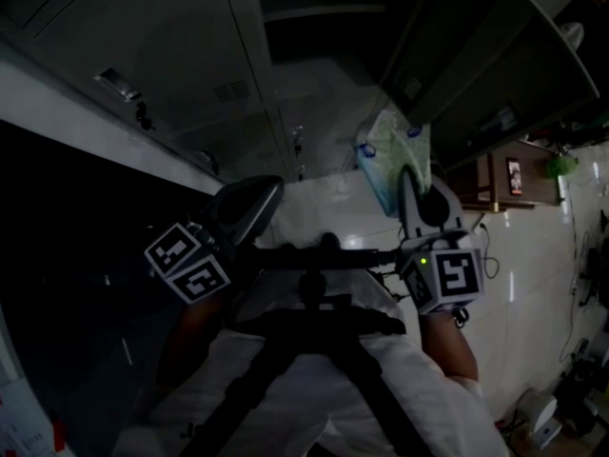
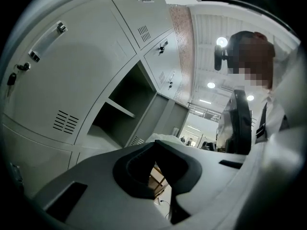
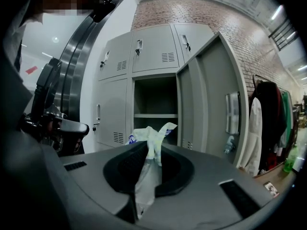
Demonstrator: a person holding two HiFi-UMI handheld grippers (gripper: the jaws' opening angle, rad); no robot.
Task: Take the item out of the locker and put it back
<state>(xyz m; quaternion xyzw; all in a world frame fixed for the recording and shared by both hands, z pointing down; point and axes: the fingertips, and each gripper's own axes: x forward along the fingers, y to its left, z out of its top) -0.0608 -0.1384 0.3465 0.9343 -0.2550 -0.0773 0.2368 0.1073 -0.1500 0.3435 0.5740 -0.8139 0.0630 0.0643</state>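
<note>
Trouble, if it comes, is likeliest at the locker (image 3: 154,97). It stands open ahead of the right gripper (image 3: 149,144), well apart from it, with its door (image 3: 211,95) swung out to the right. If that door drifts inward, or the gripper comes in off line, the load could strike the door's edge instead of entering the opening.

Next is the shelf (image 3: 154,115) that splits the compartment. A limp load brought in too low could drag on its front lip and be pulled askew.

Smallest, and most worrying, is the bag (image 3: 156,131). The right gripper is clamped on it, jaws nearly together, with the thin plastic pinched between the pads. The crumpled top sticks up past the tips and the rest trails down below. The bag is outside the locker, held in the air in front of it. Such slick, floppy film gives little to bite on, so I judge it could slide out under a jerk, or its loose tail could snag.

Around this, a brick wall (image 3: 216,13) rises behind the grey bank of closed lockers (image 3: 115,56). Dark coats (image 3: 269,114) and a white coat (image 3: 253,128) hang on a rack to the right, beyond the door. A small wooden table (image 1: 504,174) stands on the pale floor (image 1: 533,284) on that side. None of these lies between the bag and the opening.

The left gripper (image 2: 155,142) has its jaws together on nothing and sits off to the left of the path. Only a careless swing would bring it in the way.
</note>
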